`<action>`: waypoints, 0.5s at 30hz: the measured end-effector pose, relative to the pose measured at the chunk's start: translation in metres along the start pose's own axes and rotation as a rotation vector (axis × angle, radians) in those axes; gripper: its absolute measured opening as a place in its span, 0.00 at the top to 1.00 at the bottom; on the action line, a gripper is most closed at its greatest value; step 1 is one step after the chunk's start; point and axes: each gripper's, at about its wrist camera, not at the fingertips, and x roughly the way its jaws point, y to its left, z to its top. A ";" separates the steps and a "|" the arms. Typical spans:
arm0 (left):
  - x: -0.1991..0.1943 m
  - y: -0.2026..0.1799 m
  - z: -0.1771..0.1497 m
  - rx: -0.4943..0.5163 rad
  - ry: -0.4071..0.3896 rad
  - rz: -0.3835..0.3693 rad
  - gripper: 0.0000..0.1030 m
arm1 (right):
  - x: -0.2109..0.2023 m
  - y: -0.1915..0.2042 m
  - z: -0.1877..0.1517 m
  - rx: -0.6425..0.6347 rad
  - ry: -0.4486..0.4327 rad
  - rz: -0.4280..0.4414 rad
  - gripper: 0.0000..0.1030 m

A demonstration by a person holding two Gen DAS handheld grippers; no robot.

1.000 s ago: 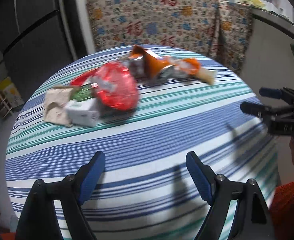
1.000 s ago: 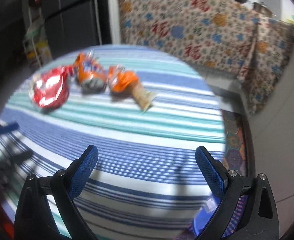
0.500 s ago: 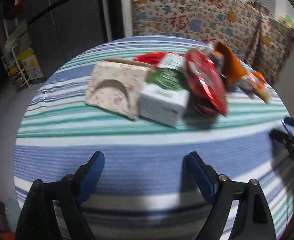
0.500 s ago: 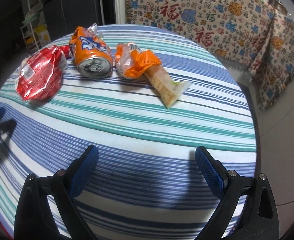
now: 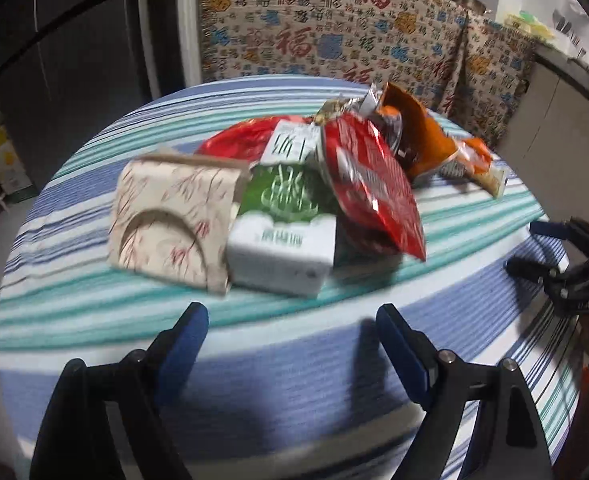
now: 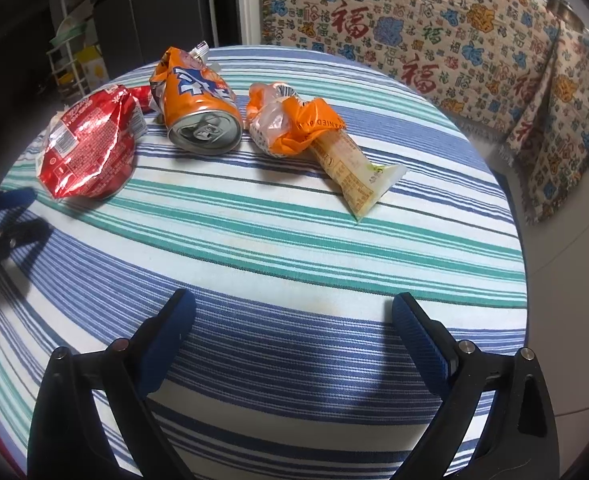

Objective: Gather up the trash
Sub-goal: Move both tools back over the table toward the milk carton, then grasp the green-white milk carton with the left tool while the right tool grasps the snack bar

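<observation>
Trash lies in a heap on a round striped table [image 5: 294, 380]. In the left wrist view a beige paper box [image 5: 170, 216] and a green-and-white carton [image 5: 286, 232] lie nearest, with a red foil wrapper [image 5: 374, 184] leaning over them. My left gripper [image 5: 292, 340] hovers open just short of the carton, nothing between its fingers. The right wrist view shows the red wrapper [image 6: 90, 144], a crushed orange can [image 6: 198, 108] and an orange-and-yellow wrapper [image 6: 318, 140]. My right gripper [image 6: 294, 328] stands open and empty over the table's near part, well short of them.
A patterned cloth [image 5: 334, 32] covers furniture behind the table. Dark cabinet doors [image 5: 54, 60] stand at the left, with a rack [image 6: 74, 60] beside them. A grey counter [image 5: 566, 120] runs along the right. The other gripper [image 5: 566, 264] shows at the right edge of the left wrist view.
The left gripper has swung left and closer, so the box and carton now sit right ahead of its fingers. The right gripper shifted forward a little early on, then held still.
</observation>
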 end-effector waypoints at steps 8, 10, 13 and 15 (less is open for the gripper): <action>0.009 0.007 0.028 0.032 -0.059 -0.032 0.32 | 0.002 -0.017 -0.002 0.045 0.011 0.000 0.01; 0.008 0.003 0.028 0.050 -0.052 -0.034 0.53 | 0.001 -0.023 0.000 0.053 0.013 -0.021 0.02; 0.002 0.000 0.019 0.026 -0.059 -0.015 0.53 | -0.003 -0.035 0.004 0.054 -0.014 -0.055 0.02; -0.004 0.000 0.008 -0.010 -0.051 -0.004 0.53 | -0.007 -0.044 0.012 0.059 -0.045 -0.052 0.02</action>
